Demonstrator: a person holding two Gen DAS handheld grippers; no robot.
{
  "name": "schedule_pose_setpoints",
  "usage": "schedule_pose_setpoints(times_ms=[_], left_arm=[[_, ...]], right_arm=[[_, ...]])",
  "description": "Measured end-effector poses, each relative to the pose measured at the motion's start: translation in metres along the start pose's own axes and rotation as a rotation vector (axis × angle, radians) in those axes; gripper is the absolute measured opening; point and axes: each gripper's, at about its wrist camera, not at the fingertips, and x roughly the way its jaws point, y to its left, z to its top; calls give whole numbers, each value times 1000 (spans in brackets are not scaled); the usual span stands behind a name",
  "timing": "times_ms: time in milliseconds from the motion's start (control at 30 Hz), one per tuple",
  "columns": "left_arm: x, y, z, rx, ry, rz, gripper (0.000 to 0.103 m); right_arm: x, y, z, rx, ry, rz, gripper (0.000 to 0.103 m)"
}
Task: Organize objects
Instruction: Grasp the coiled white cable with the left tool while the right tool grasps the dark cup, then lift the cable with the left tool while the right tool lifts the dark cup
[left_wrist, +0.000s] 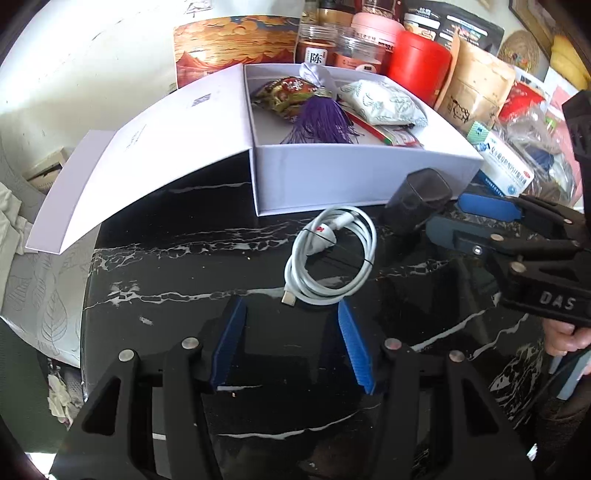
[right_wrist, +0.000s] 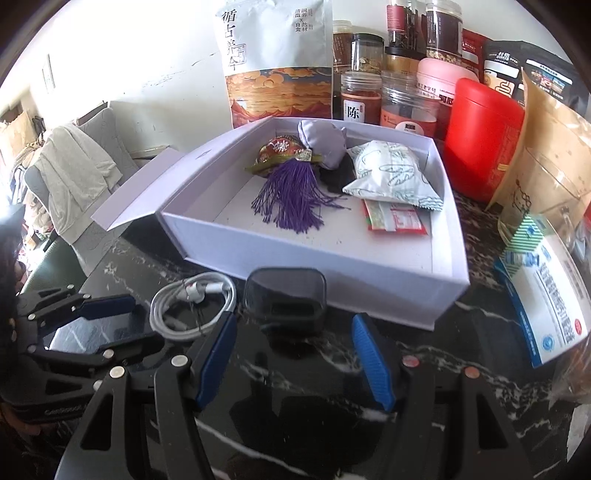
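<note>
An open white box (left_wrist: 354, 173) (right_wrist: 332, 269) stands on the black marble table, its lid (left_wrist: 155, 147) folded out to the left. Inside lie a purple-tasselled sachet (right_wrist: 295, 195), a white patterned packet (right_wrist: 391, 177) and a red flat packet (right_wrist: 395, 219). A coiled white cable (left_wrist: 332, 258) (right_wrist: 192, 306) lies in front of the box. A small dark case (left_wrist: 421, 195) (right_wrist: 284, 299) stands beside it. My left gripper (left_wrist: 291, 317) is open just short of the cable. My right gripper (right_wrist: 291, 339) is open just short of the dark case, and it also shows in the left wrist view (left_wrist: 447, 218).
Jars (right_wrist: 360, 99), a red canister (right_wrist: 480, 136), a brown paper bag (right_wrist: 550, 158) and a large printed pouch (right_wrist: 277, 62) crowd the back behind the box. A blue-and-white medicine box (right_wrist: 546, 295) lies right of it. The table edge falls off at left toward a chair (right_wrist: 77, 162).
</note>
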Motion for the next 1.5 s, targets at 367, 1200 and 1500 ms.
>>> schedule_pose_setpoints(times_ms=[367, 1200, 1500], left_arm=[[9, 0, 15, 29, 7, -84, 59], [6, -54, 4, 174, 3, -71, 52], [-25, -73, -36, 205, 20, -96, 52]], right_arm=[[12, -5, 5, 28, 11, 51, 48], [-54, -18, -60, 30, 16, 26, 48], [-79, -2, -89, 10, 5, 44, 48]])
